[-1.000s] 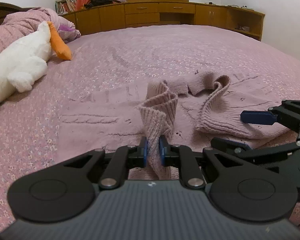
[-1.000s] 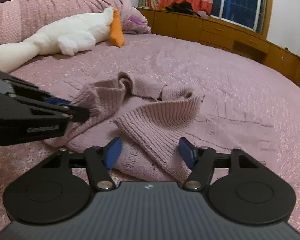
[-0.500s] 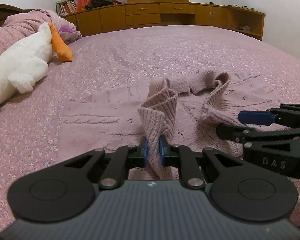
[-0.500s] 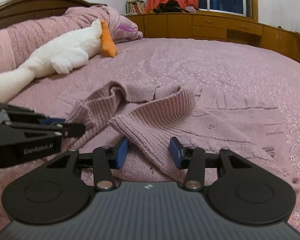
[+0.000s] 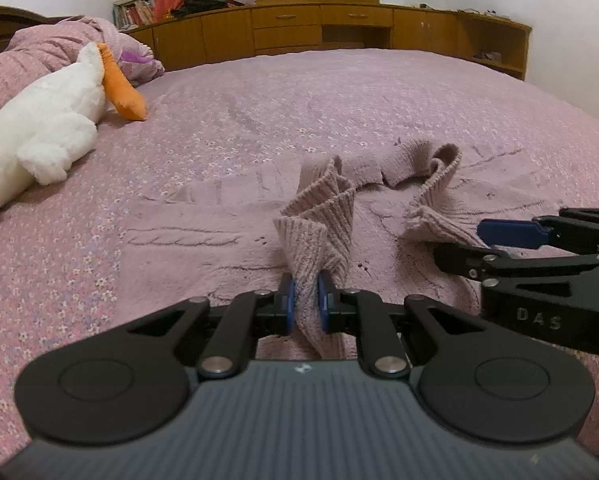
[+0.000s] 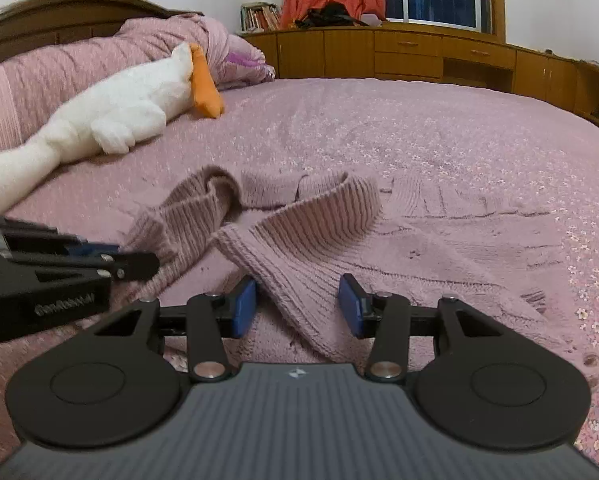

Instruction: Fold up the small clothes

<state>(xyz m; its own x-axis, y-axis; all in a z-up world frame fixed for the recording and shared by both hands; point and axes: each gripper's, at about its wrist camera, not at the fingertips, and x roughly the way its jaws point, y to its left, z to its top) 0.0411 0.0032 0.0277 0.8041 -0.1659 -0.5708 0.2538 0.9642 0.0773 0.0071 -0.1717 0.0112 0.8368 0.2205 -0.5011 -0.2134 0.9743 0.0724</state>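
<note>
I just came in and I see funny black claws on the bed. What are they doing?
Someone is folding a small pink sweater on the bed. The left hand-held gripper pinches a ribbed edge of it. The right hand-held gripper is open around another part, not gripping. A white plush duck lies nearby.

Sweater [image 5: 331, 216] on bed [image 5: 259, 128], plush toy [image 5: 47, 128] far left, cabinets [image 5: 339, 28] behind bed

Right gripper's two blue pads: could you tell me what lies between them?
In the right wrist view, a ribbed fold of the pink sweater lies between the open right gripper's pads.
</note>
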